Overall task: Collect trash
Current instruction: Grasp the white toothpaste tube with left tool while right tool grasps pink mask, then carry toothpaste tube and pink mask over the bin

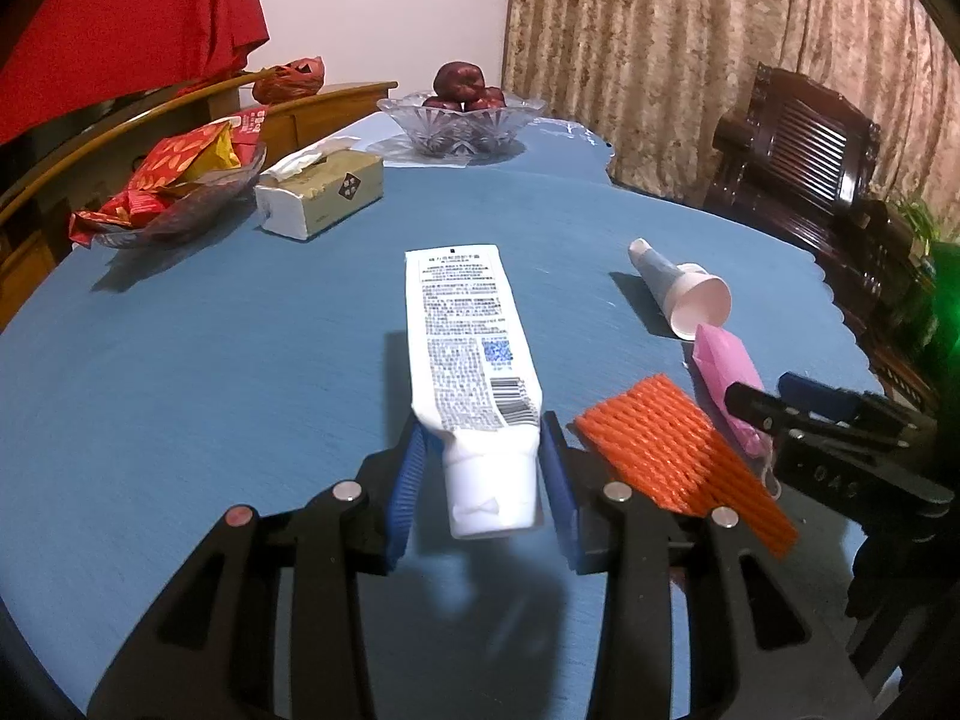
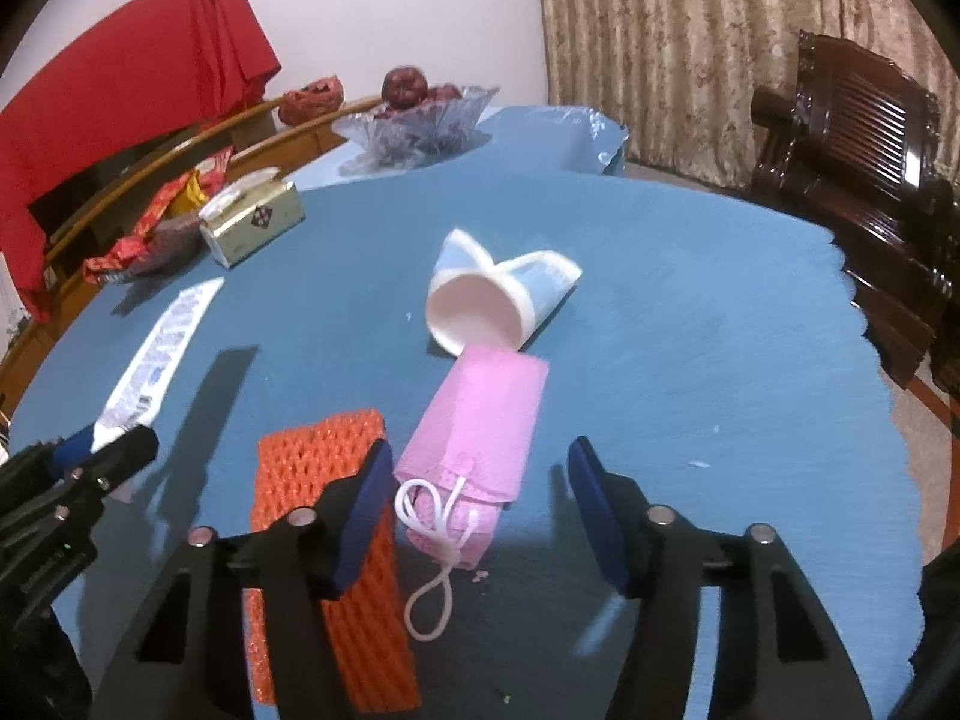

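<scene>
My left gripper point(image 1: 486, 438) is shut on the cap end of a white printed tube point(image 1: 468, 348), which hangs above the blue table and casts a shadow on it. The tube point(image 2: 156, 348) and left gripper point(image 2: 111, 435) also show at the left of the right wrist view. An orange foam net point(image 2: 324, 480) lies flat beside a folded pink face mask point(image 2: 480, 420) with white ear loops. My right gripper point(image 2: 480, 447) stands open around the mask's near end, its pads clear of it. A crushed paper cup point(image 2: 498, 300) lies on its side just beyond the mask.
The blue table cloth point(image 1: 210, 360) has a scalloped edge on the right. At the back stand a tissue box point(image 1: 324, 192), a glass bowl of red fruit point(image 1: 468, 120) and a dish of red snack packets point(image 1: 168, 192). A dark wooden chair point(image 1: 798, 150) sits beyond the right edge.
</scene>
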A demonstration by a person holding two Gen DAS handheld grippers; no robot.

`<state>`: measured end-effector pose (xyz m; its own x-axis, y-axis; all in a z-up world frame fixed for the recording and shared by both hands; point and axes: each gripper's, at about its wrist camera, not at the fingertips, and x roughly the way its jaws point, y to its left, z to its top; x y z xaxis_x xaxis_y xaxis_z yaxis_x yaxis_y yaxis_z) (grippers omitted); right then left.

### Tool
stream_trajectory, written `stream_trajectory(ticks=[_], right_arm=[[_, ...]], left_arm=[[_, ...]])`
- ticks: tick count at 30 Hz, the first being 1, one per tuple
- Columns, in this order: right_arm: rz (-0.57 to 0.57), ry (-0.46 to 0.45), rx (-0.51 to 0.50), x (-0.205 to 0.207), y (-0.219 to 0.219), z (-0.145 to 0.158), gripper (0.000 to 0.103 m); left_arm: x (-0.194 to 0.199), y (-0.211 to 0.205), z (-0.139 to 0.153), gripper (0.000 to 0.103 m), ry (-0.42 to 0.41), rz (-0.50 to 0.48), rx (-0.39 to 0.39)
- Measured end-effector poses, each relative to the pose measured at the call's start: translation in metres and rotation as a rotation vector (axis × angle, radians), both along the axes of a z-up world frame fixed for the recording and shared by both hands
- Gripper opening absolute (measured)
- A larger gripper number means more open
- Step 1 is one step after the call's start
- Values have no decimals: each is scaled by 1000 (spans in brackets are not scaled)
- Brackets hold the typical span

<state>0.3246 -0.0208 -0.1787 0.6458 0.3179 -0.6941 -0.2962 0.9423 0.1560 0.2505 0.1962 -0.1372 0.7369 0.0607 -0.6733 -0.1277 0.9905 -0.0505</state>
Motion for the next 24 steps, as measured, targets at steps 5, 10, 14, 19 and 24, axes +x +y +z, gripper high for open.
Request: stream_trajectory(ticks=[5,10,14,19,24], right_arm=[[41,35,13,0,3,-5,20],[51,23,35,-6,-4,2,12],[40,5,56,-13,-13,11,12],[34,-27,62,-25,-24,26,12],[22,-54,75,-37,-38,43,12]], left_arm=[[0,1,-1,36,0,2,-1],[-1,-1,1,36,-4,-3,2],[-4,-8,6,36,-13,-13,7],[-8,-24,15,36,-27,-35,10],[-11,-42,26,36,-42,-67,10]])
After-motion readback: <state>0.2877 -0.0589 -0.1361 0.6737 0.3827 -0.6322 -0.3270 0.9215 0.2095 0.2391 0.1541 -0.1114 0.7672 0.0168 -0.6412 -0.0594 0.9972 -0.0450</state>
